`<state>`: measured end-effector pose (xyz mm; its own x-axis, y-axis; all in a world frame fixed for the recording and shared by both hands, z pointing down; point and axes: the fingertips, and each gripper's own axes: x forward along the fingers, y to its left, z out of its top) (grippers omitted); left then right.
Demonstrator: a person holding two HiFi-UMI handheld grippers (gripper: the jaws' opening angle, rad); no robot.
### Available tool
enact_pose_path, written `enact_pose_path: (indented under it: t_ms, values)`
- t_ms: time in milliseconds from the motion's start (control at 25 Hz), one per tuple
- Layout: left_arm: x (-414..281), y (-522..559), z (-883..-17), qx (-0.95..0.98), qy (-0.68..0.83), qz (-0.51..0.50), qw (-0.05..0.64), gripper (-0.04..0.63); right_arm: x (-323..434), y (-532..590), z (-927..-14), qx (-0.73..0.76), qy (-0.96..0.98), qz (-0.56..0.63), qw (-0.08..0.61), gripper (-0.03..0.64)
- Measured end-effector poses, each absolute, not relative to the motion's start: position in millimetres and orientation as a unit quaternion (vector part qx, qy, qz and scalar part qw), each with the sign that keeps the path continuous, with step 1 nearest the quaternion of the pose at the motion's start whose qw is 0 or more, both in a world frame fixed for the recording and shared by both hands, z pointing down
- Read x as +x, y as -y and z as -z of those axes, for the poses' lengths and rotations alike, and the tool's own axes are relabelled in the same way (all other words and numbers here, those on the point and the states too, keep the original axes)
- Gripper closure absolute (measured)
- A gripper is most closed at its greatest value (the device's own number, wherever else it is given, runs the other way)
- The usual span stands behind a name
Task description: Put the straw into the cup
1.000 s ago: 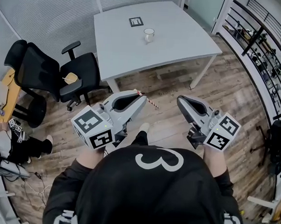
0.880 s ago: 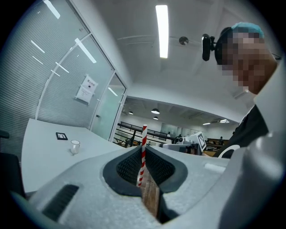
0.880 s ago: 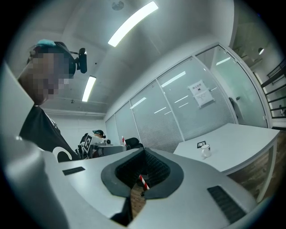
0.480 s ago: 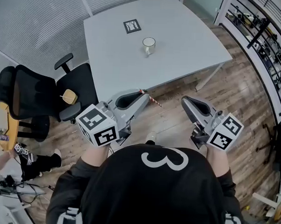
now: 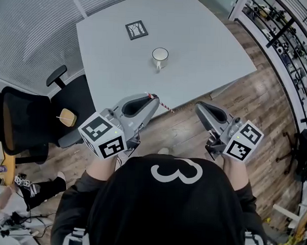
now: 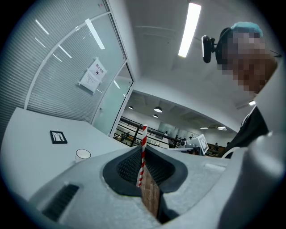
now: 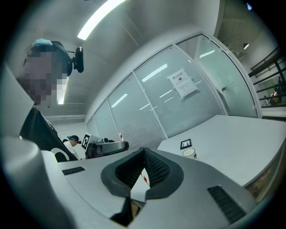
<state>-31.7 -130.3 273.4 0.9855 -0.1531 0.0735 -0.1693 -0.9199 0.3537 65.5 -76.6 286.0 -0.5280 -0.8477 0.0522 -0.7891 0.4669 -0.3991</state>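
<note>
The straw (image 5: 163, 105) is a thin red-and-white striped tube, most likely paper. I judge it very light and stiff enough to hold its line, but easy to crush or kink under a hard squeeze. A gentle pinch across its width is the right hold, leaving a long free end to lead into the cup.

It is off the table, in the air about over the table's near edge, pinched in the left claw (image 5: 153, 100). In the left gripper view the ribbed pads are closed on the straw, which stands nearly upright across them, from 12 to 6 o'clock. From the head view its long axis runs from 10 to 4 o'clock. A short stub shows at the claw's tip and the longer free part reaches toward the right claw (image 5: 198, 106). How close to the end the pinch sits is hard to tell, since the claw's body covers part of the tube.

The right claw is pressed closed with nothing between its pads, and it sits level, well apart from the straw's far end.

The cup (image 5: 160, 57) stands upright with its mouth open on the grey table (image 5: 213, 41), at 12 o'clock from the left claw and well apart from it. A small black-and-white marker card (image 5: 136, 30) lies beyond the cup at 11 o'clock. 1 black office chair (image 5: 21, 124) stands at 9 o'clock on the wood floor (image 5: 255, 108).
</note>
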Motion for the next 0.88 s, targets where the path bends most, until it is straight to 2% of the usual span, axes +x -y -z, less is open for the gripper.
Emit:
enact_pose_path:
  t_ms: [560,880]
  values:
    - [-14,166,-275,0.980,0.106,-0.015,0.169,0.561,84,109,-300,-0.473,-0.856,0.195,0.071,0.604]
    - [21,206,-276,0.974,0.149,-0.013,0.168,0.561,117,158,-305,-0.436,-0.873,0.212,0.057,0.604]
